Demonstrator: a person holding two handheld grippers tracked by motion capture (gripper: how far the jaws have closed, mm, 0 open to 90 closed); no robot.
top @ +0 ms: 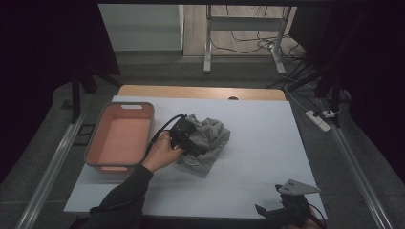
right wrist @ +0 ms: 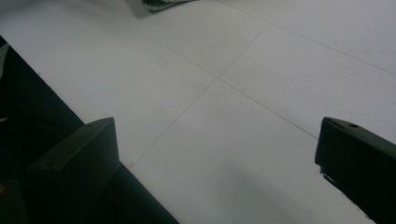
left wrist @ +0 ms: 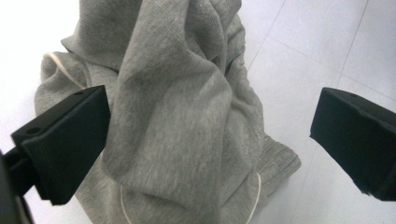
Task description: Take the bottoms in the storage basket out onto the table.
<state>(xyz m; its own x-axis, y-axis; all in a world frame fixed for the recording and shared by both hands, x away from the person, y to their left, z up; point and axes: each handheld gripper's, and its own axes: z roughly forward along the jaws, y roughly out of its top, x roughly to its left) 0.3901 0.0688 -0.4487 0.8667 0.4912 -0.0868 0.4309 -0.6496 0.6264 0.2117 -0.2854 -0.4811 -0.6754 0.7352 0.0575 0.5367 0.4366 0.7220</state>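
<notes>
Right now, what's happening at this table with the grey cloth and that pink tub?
A person is working with a hand-held gripper in each hand. The left gripper is over a crumpled grey garment in the middle of the white table, its jaws spread wide with the cloth between them but not yet pinched. The pink basket stands empty just to the left of the garment. The right gripper is at the table's near edge, open and holding nothing.
</notes>
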